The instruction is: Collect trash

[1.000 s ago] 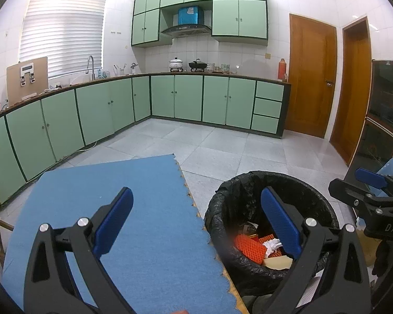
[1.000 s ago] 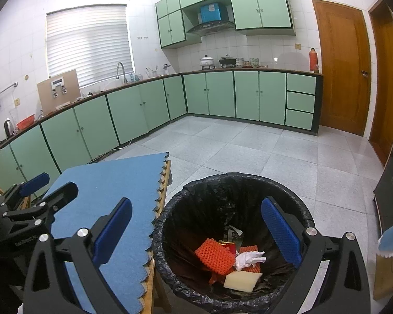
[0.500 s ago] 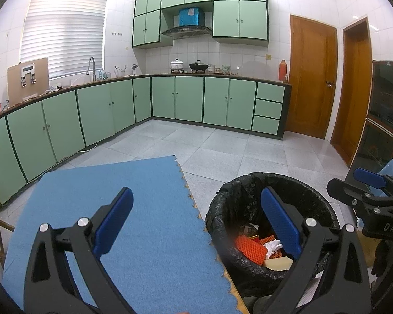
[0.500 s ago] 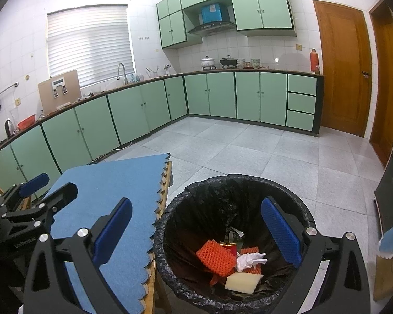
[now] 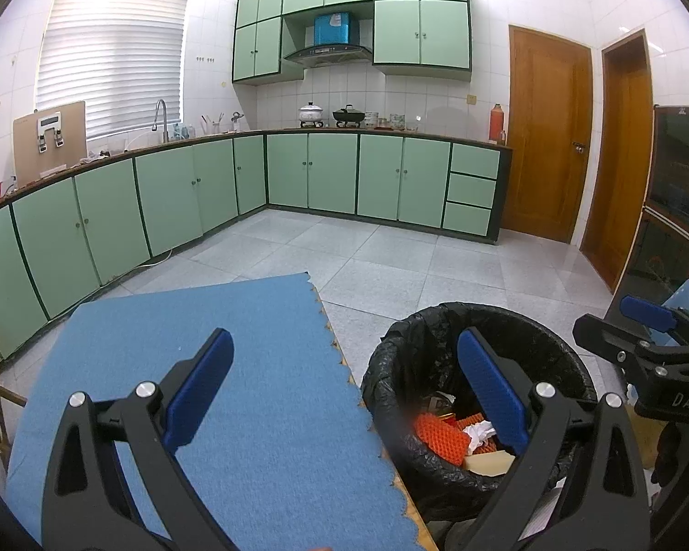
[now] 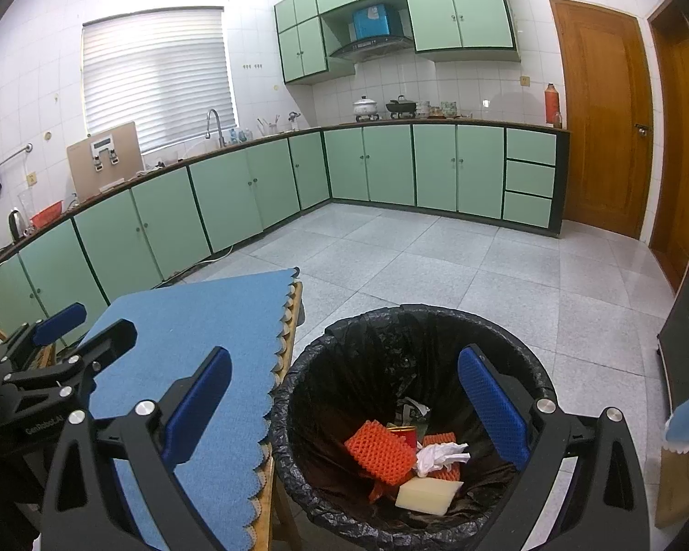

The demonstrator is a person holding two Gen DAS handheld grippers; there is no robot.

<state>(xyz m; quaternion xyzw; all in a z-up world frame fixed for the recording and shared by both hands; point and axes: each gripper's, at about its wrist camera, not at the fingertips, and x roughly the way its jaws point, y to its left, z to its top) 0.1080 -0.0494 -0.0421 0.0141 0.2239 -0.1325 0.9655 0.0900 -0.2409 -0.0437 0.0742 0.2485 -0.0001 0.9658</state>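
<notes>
Green cabinets (image 5: 170,193) line white-tiled walls (image 6: 252,23); grey tile floor (image 6: 459,266), blinded window (image 5: 110,55), wooden doors (image 5: 546,147).

Left gripper (image 5: 342,395), right gripper (image 6: 344,406): black frames, blue textured pads, silver screws, white lettering.

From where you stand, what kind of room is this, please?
Most likely a home kitchen. Green cabinets run along two walls under a counter, there is a faucet by the window, and pots sit below a range hood. A bin with trash stands nearby.
</notes>
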